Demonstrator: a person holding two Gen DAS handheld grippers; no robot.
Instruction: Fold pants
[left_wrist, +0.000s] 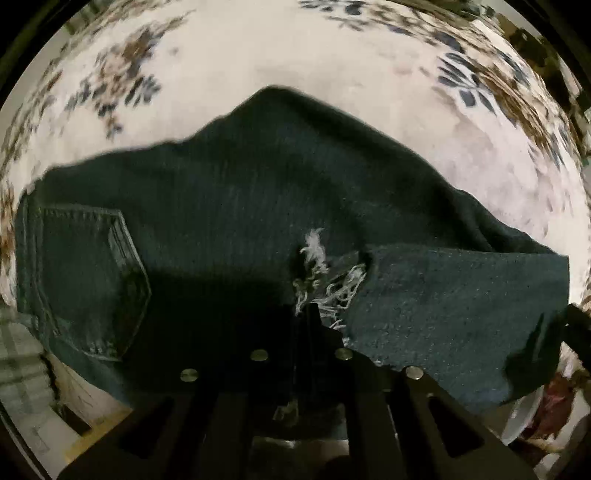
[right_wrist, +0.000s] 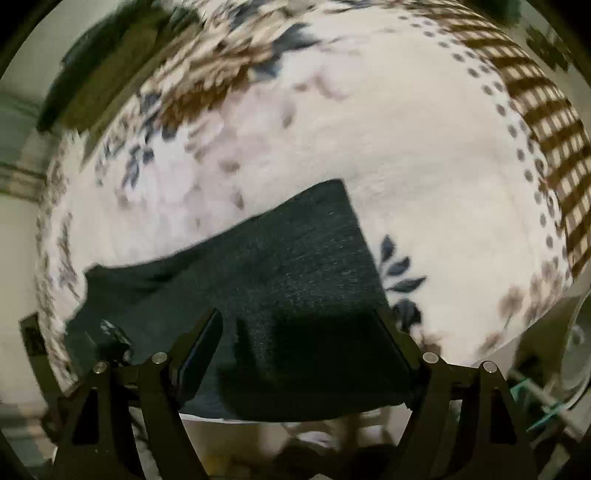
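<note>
Dark denim pants (left_wrist: 258, 192) lie on a white floral blanket (left_wrist: 332, 55). A back pocket (left_wrist: 92, 277) is at the left, a frayed rip with white threads (left_wrist: 325, 280) in the middle, and a leg folded over at the right (left_wrist: 461, 314). My left gripper (left_wrist: 308, 317) is shut on the denim at the frayed rip. In the right wrist view the leg end (right_wrist: 295, 266) lies between the spread fingers of my right gripper (right_wrist: 301, 332), which is open. Whether the fingers touch the cloth I cannot tell.
The blanket (right_wrist: 369, 129) has blue and brown leaf prints and a brown checked border (right_wrist: 554, 129) at the right. The bed edge runs along the bottom of both views, with floor clutter below (left_wrist: 554, 406). A dark object (right_wrist: 110, 66) lies at the far left.
</note>
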